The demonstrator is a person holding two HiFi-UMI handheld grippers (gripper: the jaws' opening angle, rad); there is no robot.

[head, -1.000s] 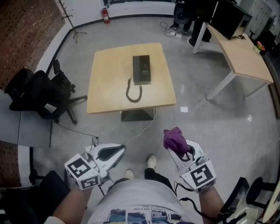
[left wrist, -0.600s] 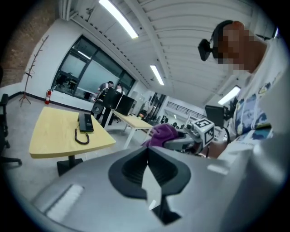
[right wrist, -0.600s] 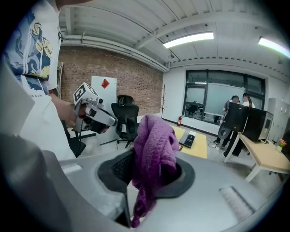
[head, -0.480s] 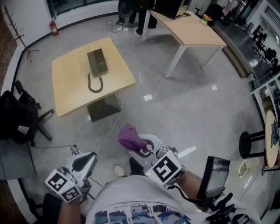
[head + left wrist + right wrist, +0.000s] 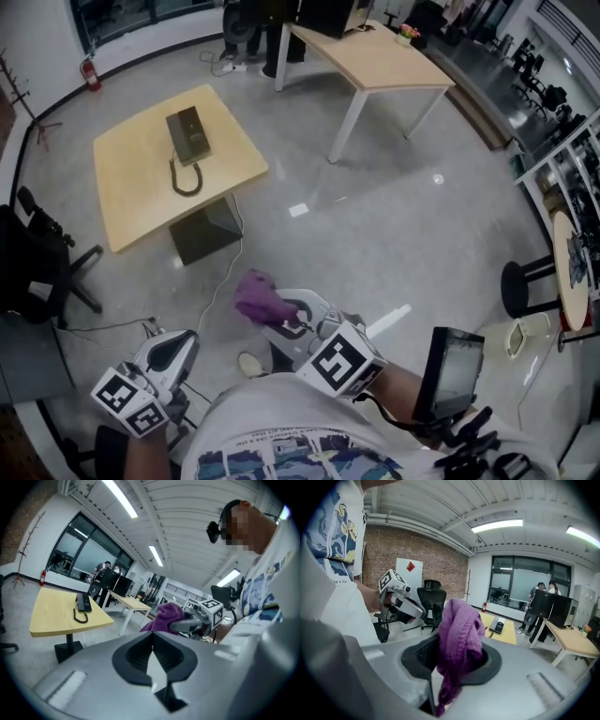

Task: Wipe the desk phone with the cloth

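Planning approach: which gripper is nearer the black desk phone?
Right. The right gripper, with the purple cloth, sits closer to the black desk phone; the left gripper further back.

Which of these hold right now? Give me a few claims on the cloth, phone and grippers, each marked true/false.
1. The right gripper is shut on the purple cloth. True.
2. The desk phone lies on the wooden table, apart from both grippers. True.
3. The left gripper holds the phone's handset. False: its jaws are together with nothing between them.
4. The cloth is pressed against the phone. False: it is held over the floor, well short of the table.
5. The phone's coiled cord lies on the tabletop. True.
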